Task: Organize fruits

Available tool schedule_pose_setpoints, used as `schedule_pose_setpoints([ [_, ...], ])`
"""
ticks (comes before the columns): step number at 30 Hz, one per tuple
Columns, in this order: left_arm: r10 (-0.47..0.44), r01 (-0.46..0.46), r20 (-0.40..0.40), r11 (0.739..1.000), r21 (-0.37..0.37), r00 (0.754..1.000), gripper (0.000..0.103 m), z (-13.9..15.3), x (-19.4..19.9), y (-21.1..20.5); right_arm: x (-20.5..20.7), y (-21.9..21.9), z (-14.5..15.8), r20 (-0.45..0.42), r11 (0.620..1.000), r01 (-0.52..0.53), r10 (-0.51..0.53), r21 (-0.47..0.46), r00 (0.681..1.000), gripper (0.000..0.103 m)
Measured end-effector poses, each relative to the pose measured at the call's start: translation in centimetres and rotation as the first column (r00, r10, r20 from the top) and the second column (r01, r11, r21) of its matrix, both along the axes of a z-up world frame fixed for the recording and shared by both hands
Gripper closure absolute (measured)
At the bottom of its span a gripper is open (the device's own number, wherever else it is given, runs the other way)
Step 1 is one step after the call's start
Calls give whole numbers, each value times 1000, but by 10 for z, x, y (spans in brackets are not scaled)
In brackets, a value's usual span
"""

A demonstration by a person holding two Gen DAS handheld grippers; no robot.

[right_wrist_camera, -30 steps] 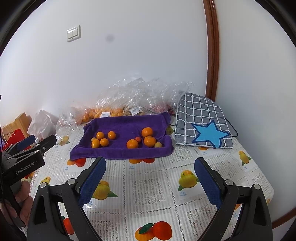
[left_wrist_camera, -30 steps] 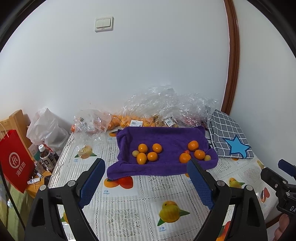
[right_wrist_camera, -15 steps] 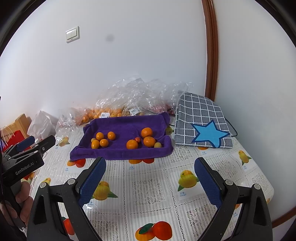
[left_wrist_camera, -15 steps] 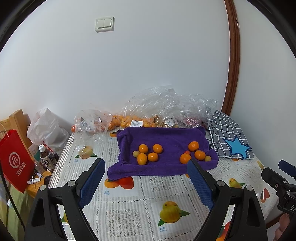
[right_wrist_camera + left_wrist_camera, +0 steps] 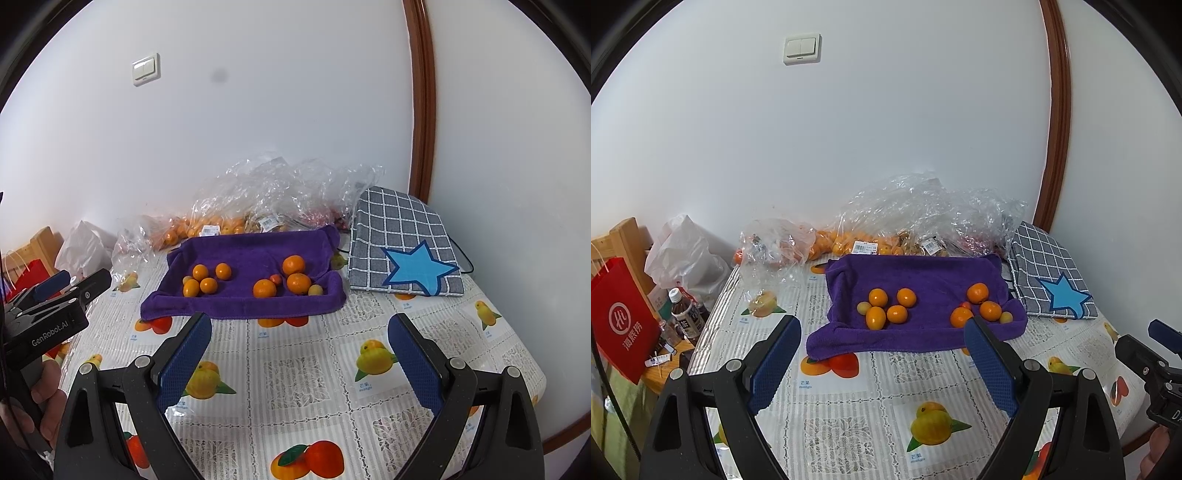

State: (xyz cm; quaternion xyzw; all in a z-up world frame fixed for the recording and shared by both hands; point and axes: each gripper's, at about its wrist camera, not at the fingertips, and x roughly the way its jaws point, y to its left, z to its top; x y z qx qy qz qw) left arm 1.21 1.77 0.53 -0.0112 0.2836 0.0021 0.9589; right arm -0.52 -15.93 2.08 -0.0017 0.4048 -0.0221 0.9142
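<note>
A purple towel (image 5: 916,280) (image 5: 243,254) lies on the table with two groups of fruit on it. The left group (image 5: 886,306) (image 5: 205,280) has several oranges and a small pale fruit. The right group (image 5: 979,306) (image 5: 288,280) has three oranges, a small red fruit and a small pale fruit. My left gripper (image 5: 882,354) is open and empty, held above the table in front of the towel. My right gripper (image 5: 299,349) is open and empty, also in front of the towel. The left gripper also shows at the left edge of the right wrist view (image 5: 55,295).
Clear plastic bags (image 5: 916,221) (image 5: 280,199) with oranges and other fruit lie behind the towel by the wall. A grey checked cushion with a blue star (image 5: 1052,273) (image 5: 402,247) lies to the right. A red paper bag (image 5: 620,325), bottles (image 5: 685,314) and a white bag (image 5: 683,254) stand left of the table.
</note>
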Motion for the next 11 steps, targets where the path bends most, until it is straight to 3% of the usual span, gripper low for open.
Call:
schedule_pose_setpoints([
  [11, 4, -4, -1, 1000, -1, 1000, 13, 1, 1, 1, 0, 5, 3, 6, 1000, 0, 0, -4, 1000, 7],
])
